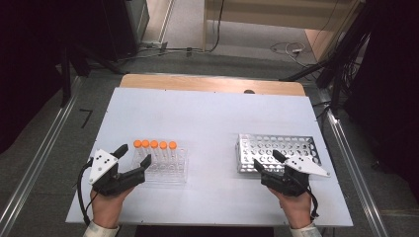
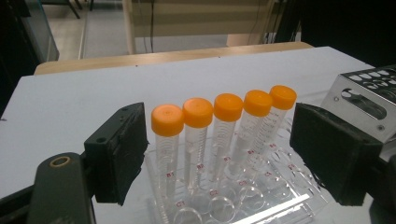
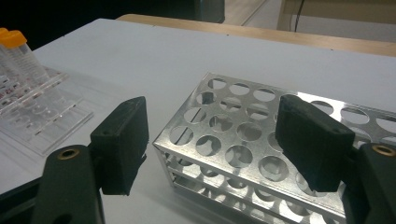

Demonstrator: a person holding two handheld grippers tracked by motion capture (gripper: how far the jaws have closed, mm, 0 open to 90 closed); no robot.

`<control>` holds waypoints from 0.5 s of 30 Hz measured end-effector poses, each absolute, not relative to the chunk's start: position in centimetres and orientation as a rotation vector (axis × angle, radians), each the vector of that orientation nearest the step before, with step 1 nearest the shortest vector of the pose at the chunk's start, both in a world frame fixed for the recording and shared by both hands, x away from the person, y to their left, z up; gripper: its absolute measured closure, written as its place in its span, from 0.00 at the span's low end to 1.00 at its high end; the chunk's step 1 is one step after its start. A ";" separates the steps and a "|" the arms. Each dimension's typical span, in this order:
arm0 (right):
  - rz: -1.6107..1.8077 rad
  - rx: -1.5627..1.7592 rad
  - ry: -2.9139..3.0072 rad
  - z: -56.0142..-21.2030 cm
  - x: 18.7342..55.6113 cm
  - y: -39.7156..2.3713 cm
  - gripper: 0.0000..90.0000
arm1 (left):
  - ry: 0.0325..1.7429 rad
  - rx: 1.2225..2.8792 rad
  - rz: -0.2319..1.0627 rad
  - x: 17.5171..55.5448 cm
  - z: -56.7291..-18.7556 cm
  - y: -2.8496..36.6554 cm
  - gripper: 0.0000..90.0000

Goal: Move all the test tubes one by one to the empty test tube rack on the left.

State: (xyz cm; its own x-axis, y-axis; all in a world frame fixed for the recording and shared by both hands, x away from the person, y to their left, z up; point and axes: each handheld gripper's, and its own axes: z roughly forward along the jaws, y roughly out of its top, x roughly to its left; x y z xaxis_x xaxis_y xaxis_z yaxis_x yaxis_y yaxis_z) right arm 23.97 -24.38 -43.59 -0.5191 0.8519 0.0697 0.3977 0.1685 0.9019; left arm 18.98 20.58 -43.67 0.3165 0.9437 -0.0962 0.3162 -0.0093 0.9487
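Note:
Several clear tubes with orange caps point(image 1: 154, 144) point(image 2: 228, 107) stand in a row along the far side of a clear plastic rack point(image 1: 163, 168) point(image 2: 243, 191) at the table's left. My left gripper point(image 1: 132, 160) point(image 2: 217, 154) is open just in front of that rack, its jaws wide on either side of the tube row, touching nothing. A metal rack with round holes point(image 1: 276, 150) point(image 3: 243, 140) sits at the right, its holes bare. My right gripper point(image 1: 269, 160) point(image 3: 212, 140) is open at that rack's near edge, holding nothing.
The white table top point(image 1: 207, 118) rests on a wooden board point(image 1: 212, 84) that shows along the far edge. Dark stands and cables point(image 1: 291, 49) lie on the floor beyond. The clear rack's corner with an orange cap point(image 3: 14, 39) appears at the left of the right gripper view.

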 end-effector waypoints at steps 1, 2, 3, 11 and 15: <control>1.314 1.186 1.992 -43.6 24.0 -24.5 0.27 | 1.196 1.543 0.757 18.9 -43.7 20.7 0.21; 1.311 1.188 1.991 -43.6 24.0 -24.6 0.27 | 1.197 1.543 0.758 18.9 -43.7 20.8 0.21; 1.304 1.190 1.988 -43.7 24.0 -24.8 0.27 | 1.199 1.541 0.758 18.9 -43.7 20.8 0.22; 1.290 1.217 1.956 -43.7 24.0 -26.0 0.26 | 1.220 1.530 0.769 18.7 -43.8 21.7 0.22; 1.284 1.228 1.944 -43.7 23.9 -26.6 0.26 | 1.238 1.518 0.774 18.8 -43.9 22.2 0.21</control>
